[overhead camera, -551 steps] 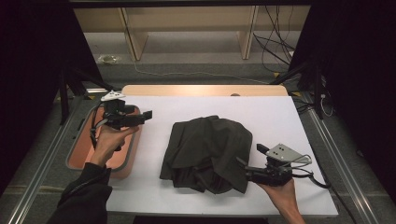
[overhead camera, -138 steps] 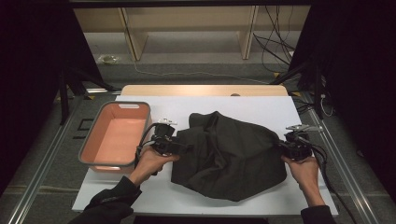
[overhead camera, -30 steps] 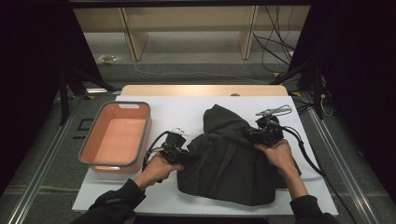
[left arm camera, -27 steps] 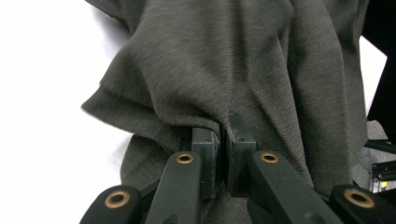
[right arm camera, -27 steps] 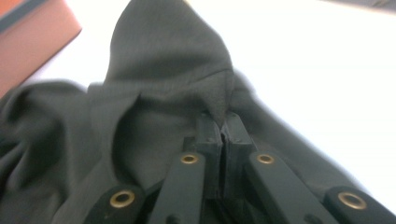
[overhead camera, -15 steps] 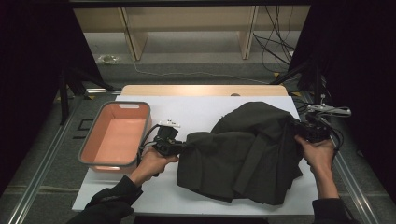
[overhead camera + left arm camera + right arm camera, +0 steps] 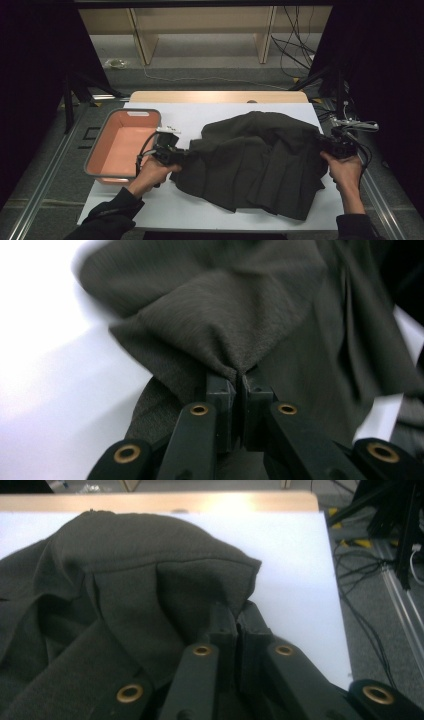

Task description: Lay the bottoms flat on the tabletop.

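Dark cloth (image 7: 257, 162) stretched between left gripper (image 7: 176, 155) and right gripper (image 7: 334, 146), both clamped; spreading underway, next lay flat.

One camera sits high up on the person's side and looks forward and down. It sees the whole white table (image 7: 200, 210), the floor past it, and both arms coming in from the bottom. It is far away. Two more cameras ride on the hand tools. Each looks along its own two black jaws, very close to the dark cloth (image 7: 260, 160) (image 7: 240, 320) (image 7: 125, 595). All three cameras see the cloth and the white table (image 7: 45, 405) (image 7: 295, 555).
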A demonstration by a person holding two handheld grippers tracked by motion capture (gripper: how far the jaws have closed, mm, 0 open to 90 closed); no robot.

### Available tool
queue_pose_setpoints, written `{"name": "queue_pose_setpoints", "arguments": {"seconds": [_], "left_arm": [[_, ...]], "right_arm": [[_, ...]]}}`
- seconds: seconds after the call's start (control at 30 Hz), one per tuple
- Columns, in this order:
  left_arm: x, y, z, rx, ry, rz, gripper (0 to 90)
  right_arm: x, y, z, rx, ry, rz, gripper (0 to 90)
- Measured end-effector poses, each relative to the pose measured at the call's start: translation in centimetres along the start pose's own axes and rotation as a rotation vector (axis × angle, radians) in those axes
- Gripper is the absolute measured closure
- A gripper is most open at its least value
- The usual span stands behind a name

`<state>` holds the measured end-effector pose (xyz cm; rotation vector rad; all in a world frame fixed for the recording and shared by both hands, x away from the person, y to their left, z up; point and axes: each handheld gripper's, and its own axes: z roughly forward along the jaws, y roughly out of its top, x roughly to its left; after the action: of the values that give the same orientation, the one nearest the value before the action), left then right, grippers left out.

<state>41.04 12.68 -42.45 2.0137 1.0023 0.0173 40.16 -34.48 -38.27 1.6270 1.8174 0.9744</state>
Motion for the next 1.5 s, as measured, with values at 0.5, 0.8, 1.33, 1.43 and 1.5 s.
{"name": "queue_pose_setpoints", "arguments": {"seconds": [0.5, 0.8, 1.33, 1.43, 1.5], "left_arm": [[-0.2, 1.3, -0.9, 0.020, -0.044, -0.026, 50.4], [0.8, 4.0, -0.1, -0.029, 0.000, -0.086, 41.5], [0.5, 0.1, 7.9, 0.278, -0.024, -0.045, 76.5], [0.1, -0.3, 7.6, 0.282, -0.045, -0.036, 80.6], [-0.1, -0.6, 7.3, 0.286, -0.058, -0.027, 81.7]], "right_arm": [[0.0, -1.9, 1.4, 0.100, 0.070, -0.018, 54.7], [0.0, -2.6, 2.2, 0.171, 0.083, -0.002, 37.1], [-0.3, -4.9, 6.1, 0.333, 0.089, -0.022, 30.1], [0.3, -5.4, 6.5, 0.361, 0.064, -0.051, 42.5], [0.4, -5.3, 6.2, 0.380, 0.074, -0.047, 62.1]]}}
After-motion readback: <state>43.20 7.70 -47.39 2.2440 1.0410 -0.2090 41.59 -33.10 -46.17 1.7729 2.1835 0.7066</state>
